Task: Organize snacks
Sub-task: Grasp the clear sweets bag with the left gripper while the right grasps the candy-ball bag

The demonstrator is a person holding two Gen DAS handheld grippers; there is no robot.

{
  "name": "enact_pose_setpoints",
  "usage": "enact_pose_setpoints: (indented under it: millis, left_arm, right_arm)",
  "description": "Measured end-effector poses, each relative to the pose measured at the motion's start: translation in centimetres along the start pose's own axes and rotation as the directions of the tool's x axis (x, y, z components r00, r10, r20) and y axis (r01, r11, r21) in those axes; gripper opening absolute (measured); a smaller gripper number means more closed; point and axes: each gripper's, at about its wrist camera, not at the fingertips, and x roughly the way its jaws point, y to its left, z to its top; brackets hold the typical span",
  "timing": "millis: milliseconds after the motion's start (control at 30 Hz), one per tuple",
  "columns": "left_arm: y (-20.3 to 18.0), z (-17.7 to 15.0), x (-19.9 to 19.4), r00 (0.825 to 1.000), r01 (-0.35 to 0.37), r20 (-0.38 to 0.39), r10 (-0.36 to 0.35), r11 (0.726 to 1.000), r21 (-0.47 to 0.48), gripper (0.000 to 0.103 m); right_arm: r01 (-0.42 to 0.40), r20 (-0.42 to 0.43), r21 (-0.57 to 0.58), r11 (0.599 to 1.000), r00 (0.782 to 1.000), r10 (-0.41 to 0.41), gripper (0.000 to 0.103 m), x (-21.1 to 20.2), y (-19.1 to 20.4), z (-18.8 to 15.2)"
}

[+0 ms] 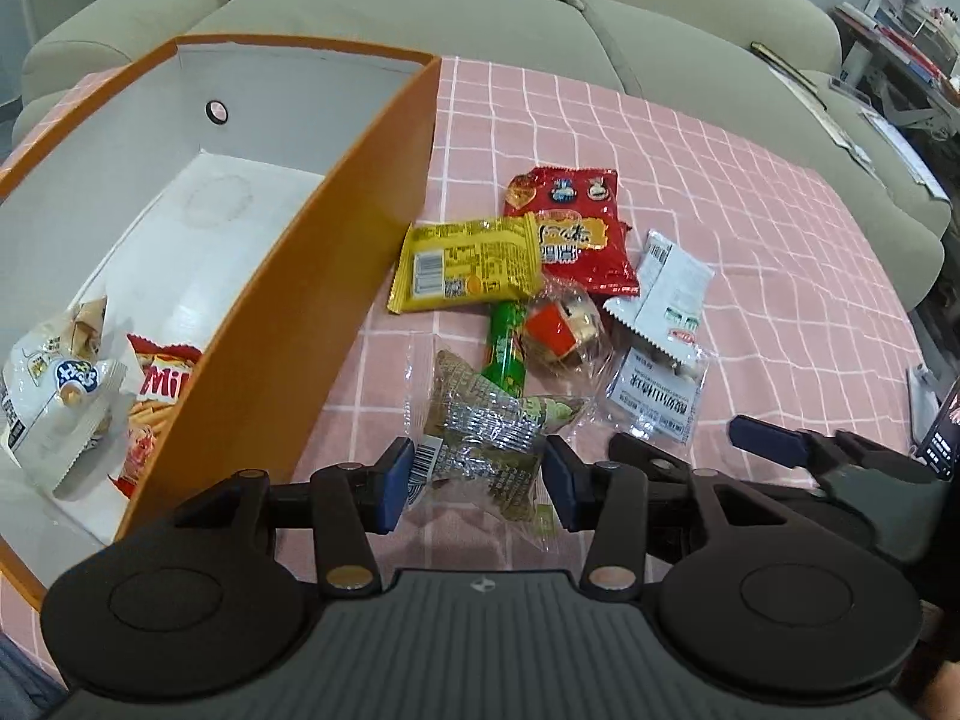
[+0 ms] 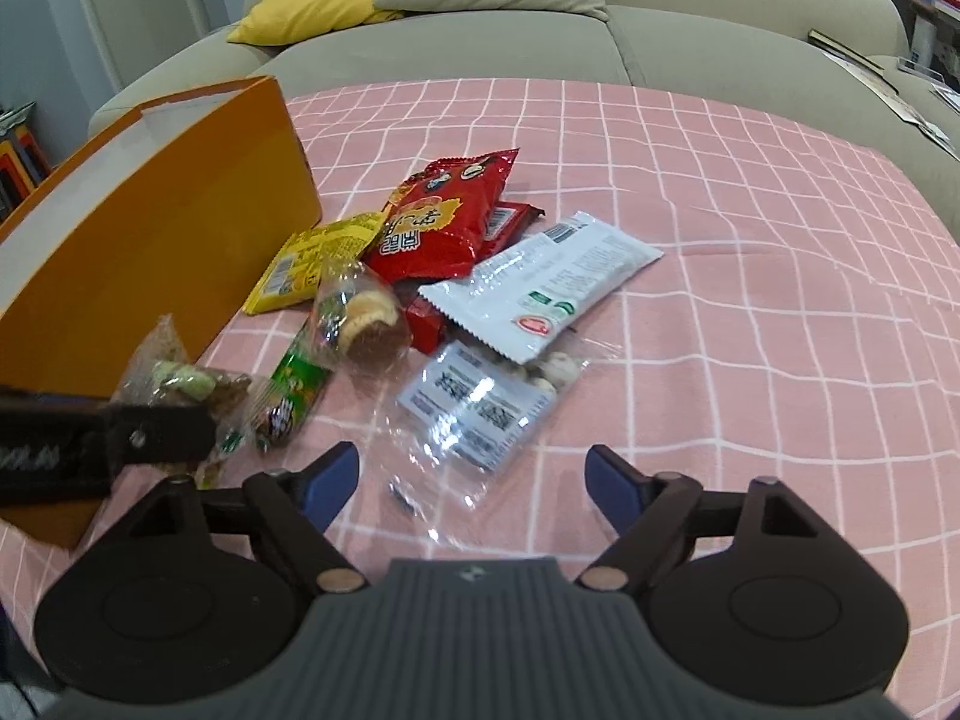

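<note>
The left gripper (image 1: 477, 483) is pinching the clear green-filled packet (image 1: 480, 438) at lower centre of the left wrist view, pads pressing its crinkly sides; that packet is sitting just beside the orange box (image 1: 312, 258), which is filling the left of the frame and already holding a couple of bags. It's looking light, soft and slippery, so gripping across the bulky middle, not the loose film edge, seems wisest. Over in the right wrist view, the right gripper (image 2: 474, 483) is standing spread wide, nothing between its fingers, hovering over the clear labelled pouch (image 2: 480, 408) on the pink checked cloth (image 2: 750, 330). That one's thin and floppy too.
</note>
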Motion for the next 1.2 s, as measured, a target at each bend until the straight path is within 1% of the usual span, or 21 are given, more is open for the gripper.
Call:
enact_pose_setpoints:
  millis: [100,233,333,400,467,533,667,900,1067,1200]
  left_arm:
    - [0.3,0.2,0.0,1.000,0.001,0.000,-0.001,1.000,-0.014,0.053]
    - [0.6,0.4,0.1,1.000,-0.001,0.000,0.001,1.000,-0.030,0.053]
    - [0.8,0.4,0.3,1.000,-0.003,-0.010,0.003,0.999,-0.034,0.053]
    - [0.8,0.4,0.5,1.000,-0.003,-0.018,0.002,0.999,-0.034,0.053]
    - [0.8,0.3,0.8,1.000,-0.002,-0.026,0.001,0.999,-0.035,0.053]
    - [0.8,0.2,0.9,0.999,-0.002,-0.033,0.001,0.999,-0.036,0.053]
    - [0.6,-0.1,1.0,0.999,0.001,-0.045,-0.002,1.000,-0.030,0.053]
    - [0.4,-0.4,1.1,0.998,0.004,-0.066,-0.005,1.000,-0.014,0.053]
    - [0.0,-0.9,1.0,0.997,0.016,-0.079,-0.016,1.000,-0.002,0.053]
    - [-0.3,-1.2,0.4,0.997,0.022,-0.073,-0.021,1.000,0.008,0.053]
  right_arm:
    - [0.007,-0.012,0.024,1.000,1.000,-0.007,0.081,1.0,0.3,0.6]
    - [0.015,-0.020,0.055,0.998,1.000,-0.014,0.087,2.0,0.6,1.2]
    - [0.034,-0.030,0.079,0.996,0.999,-0.031,0.087,2.8,0.5,1.5]
    - [0.056,-0.049,0.074,0.996,0.997,-0.052,0.085,3.4,0.4,1.6]
    - [0.057,-0.038,0.048,0.997,0.998,-0.055,0.079,3.3,0.6,1.5]
    - [0.043,-0.038,0.021,0.999,0.998,-0.042,0.074,3.1,0.6,1.3]
    - [0.030,-0.050,0.004,1.000,0.998,-0.030,0.065,2.2,0.4,0.8]
    - [-0.018,-0.105,-0.040,0.999,0.994,0.014,0.062,-0.1,0.0,-1.2]
    - [-0.045,-0.136,-0.031,0.998,0.990,0.040,0.062,-1.6,-0.3,-2.5]
    - [-0.065,-0.127,-0.011,0.998,0.990,0.064,0.061,-3.0,-0.3,-2.9]
